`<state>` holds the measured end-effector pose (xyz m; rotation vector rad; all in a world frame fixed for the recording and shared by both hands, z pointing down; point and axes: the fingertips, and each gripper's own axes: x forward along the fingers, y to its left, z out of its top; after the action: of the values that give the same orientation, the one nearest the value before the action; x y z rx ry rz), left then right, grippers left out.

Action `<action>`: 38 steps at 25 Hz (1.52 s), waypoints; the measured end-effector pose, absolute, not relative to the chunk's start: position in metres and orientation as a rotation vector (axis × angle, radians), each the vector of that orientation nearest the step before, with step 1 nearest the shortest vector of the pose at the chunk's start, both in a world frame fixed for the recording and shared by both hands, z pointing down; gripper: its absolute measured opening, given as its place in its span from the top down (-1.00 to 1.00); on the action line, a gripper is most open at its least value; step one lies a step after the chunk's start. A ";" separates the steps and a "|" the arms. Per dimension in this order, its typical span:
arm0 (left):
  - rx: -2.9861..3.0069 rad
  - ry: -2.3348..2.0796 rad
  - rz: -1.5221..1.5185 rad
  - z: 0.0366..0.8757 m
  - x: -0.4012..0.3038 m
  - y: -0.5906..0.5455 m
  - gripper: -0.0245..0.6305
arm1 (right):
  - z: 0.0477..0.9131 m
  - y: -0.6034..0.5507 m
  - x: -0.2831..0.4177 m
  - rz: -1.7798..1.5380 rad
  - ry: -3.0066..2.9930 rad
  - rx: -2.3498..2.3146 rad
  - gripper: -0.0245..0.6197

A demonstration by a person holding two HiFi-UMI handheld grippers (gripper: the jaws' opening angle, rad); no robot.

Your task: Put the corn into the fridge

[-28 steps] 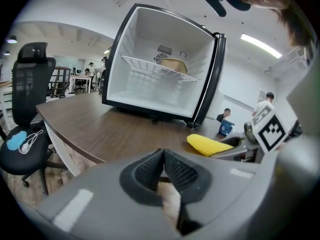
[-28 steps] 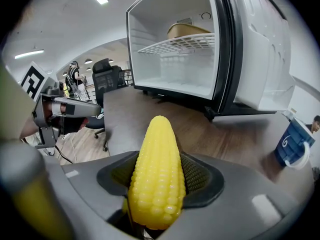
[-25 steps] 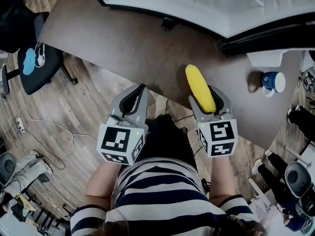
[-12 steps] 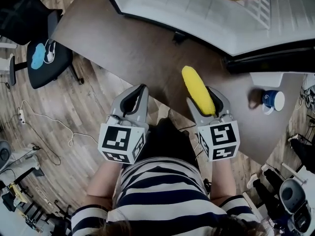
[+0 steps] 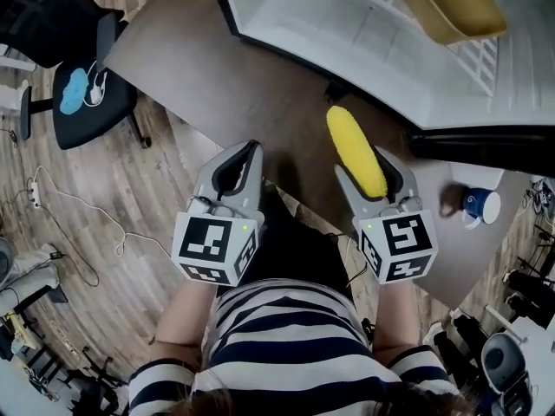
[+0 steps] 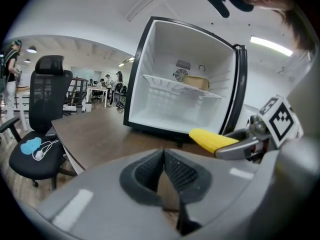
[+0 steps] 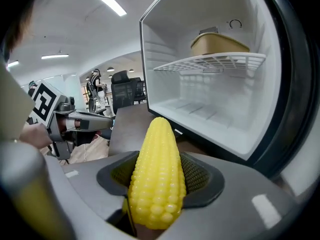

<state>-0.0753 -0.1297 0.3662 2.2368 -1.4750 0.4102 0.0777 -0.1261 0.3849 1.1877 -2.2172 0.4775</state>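
Clamped the yellow corn cob (image 5: 355, 150) in the right gripper (image 5: 371, 176), with both jaws pressed onto the sides of its thick end and the tapered tip pointing toward 11 o'clock in the head view. Held it in the air over the brown table (image 5: 217, 76), near the open mini fridge (image 5: 286, 33) at 12 o'clock but outside it and touching no part of the cabinet. Carried nothing in the left gripper (image 5: 236, 170), at 9 o'clock of the right one and about level with it; had its ribbed pads (image 6: 182, 174) shut against each other at the tips. Showed inside the fridge a white wire shelf (image 7: 210, 61) and, on top of that shelf toward the back wall, a tan plastic container (image 7: 217, 44). Showed a blue mug (image 5: 479, 204) on the table at 3 o'clock of the right gripper, just below the fridge's dark door (image 5: 486, 146). Placed a black office chair (image 5: 82, 102) at 10 o'clock on the wooden floor (image 5: 130, 198), with a light blue object (image 5: 74, 91) and a white cord (image 5: 95, 85) lying on its seat. Ran a thin white cable (image 5: 87, 224) across the floor at 9 o'clock. Wore a black-and-white striped top (image 5: 277, 336) at 6 o'clock, with bare forearms reaching up to the marker cubes of both grippers
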 end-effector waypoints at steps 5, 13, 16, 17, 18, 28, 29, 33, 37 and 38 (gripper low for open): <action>2.262 -1.454 0.389 0.363 -0.085 -0.158 0.93 | 0.372 -0.159 0.066 0.461 -2.227 1.226 0.13; 2.310 -1.437 0.372 0.360 -0.091 -0.203 0.93 | 0.362 -0.211 0.058 0.420 -2.229 1.288 0.13; 2.328 -1.447 0.364 0.358 -0.090 -0.216 0.93 | 0.362 -0.228 0.063 0.413 -2.227 1.318 0.13; 2.333 -1.452 0.359 0.358 -0.091 -0.222 0.93 | 0.363 -0.234 0.063 0.406 -2.225 1.328 0.13; 2.338 -1.455 0.357 0.358 -0.092 -0.226 0.93 | 0.364 -0.241 0.063 0.396 -2.222 1.338 0.13; 2.389 -1.499 0.341 0.359 -0.082 -0.265 0.93 | 0.359 -0.292 0.078 0.284 -2.192 1.410 0.13; 2.393 -1.506 0.337 0.359 -0.080 -0.267 0.93 | 0.359 -0.296 0.079 0.271 -2.187 1.413 0.13; 2.382 -1.528 0.315 0.359 -0.078 -0.274 0.93 | 0.358 -0.311 0.084 0.236 -2.181 1.439 0.13; 2.363 -1.538 0.305 0.361 -0.080 -0.279 0.93 | 0.359 -0.327 0.082 0.166 -2.160 1.453 0.13; 2.361 -1.542 0.302 0.361 -0.081 -0.280 0.93 | 0.359 -0.330 0.082 0.149 -2.154 1.452 0.13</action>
<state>-0.0810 -0.2796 0.3613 2.3608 -1.5424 0.3019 0.0817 -0.3303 0.3594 1.4524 -2.1544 0.1486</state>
